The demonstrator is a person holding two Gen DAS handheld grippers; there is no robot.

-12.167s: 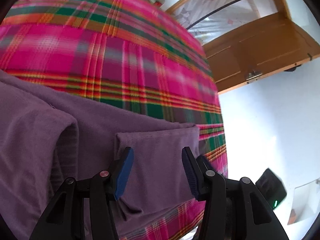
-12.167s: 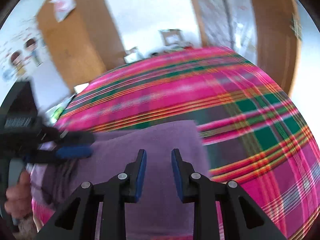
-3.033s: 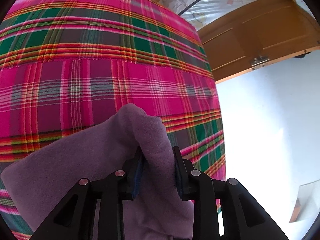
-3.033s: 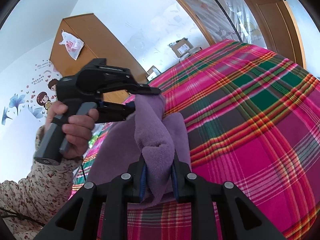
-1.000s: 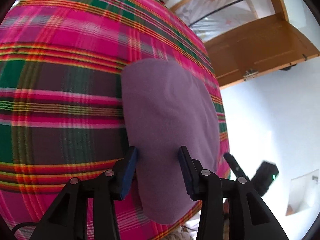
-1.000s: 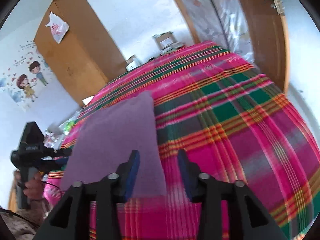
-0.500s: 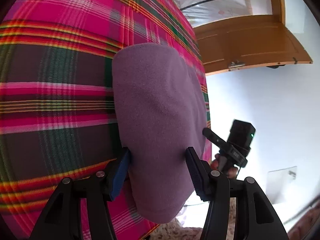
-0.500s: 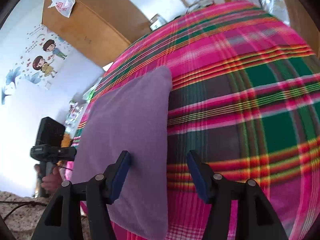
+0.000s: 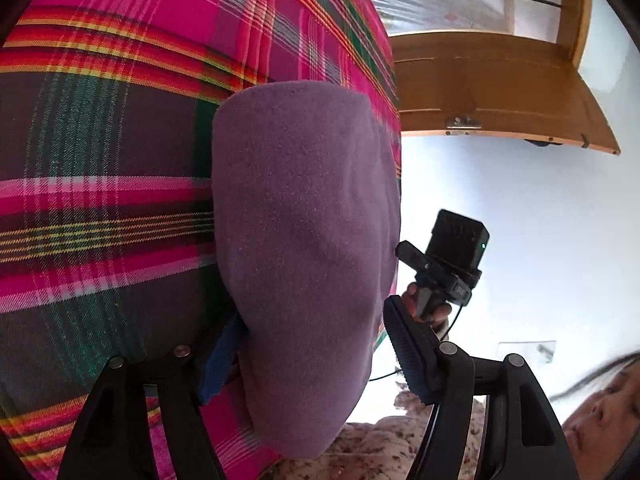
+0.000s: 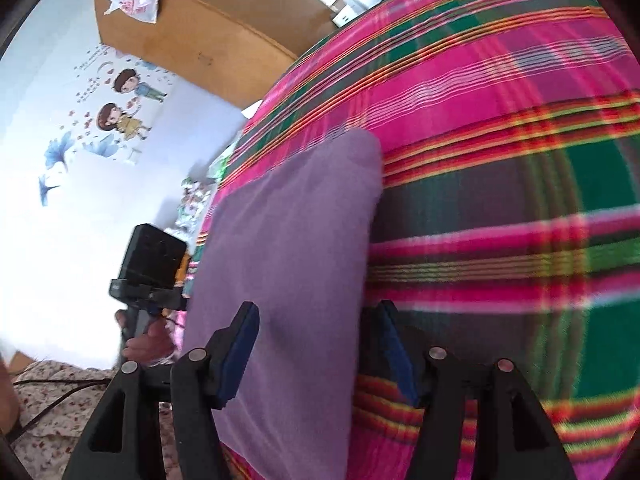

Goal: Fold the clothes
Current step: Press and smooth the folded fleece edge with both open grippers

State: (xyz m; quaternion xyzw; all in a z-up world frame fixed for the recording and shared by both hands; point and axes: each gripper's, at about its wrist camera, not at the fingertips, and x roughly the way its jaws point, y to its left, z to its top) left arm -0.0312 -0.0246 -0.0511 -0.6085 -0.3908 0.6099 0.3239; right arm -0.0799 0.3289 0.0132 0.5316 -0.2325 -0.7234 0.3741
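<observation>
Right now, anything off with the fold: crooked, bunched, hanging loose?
Nothing stands out. The purple garment lies as a smooth, compact rectangle on the plaid bedspread, near its edge. Left gripper and right gripper both open, straddling it.

Each camera sat on its gripper, looked forward along the two fingers and tilted down, close over the plaid bedspread (image 9: pixel 100 152). The left wrist view faced a wooden door (image 9: pixel 492 92) at 1 o'clock. The right wrist view faced a wooden wardrobe (image 10: pixel 200 32) at 11 o'clock. Both shared the folded purple garment (image 9: pixel 304 240) (image 10: pixel 288 280), and each caught the other gripper beside it.
</observation>
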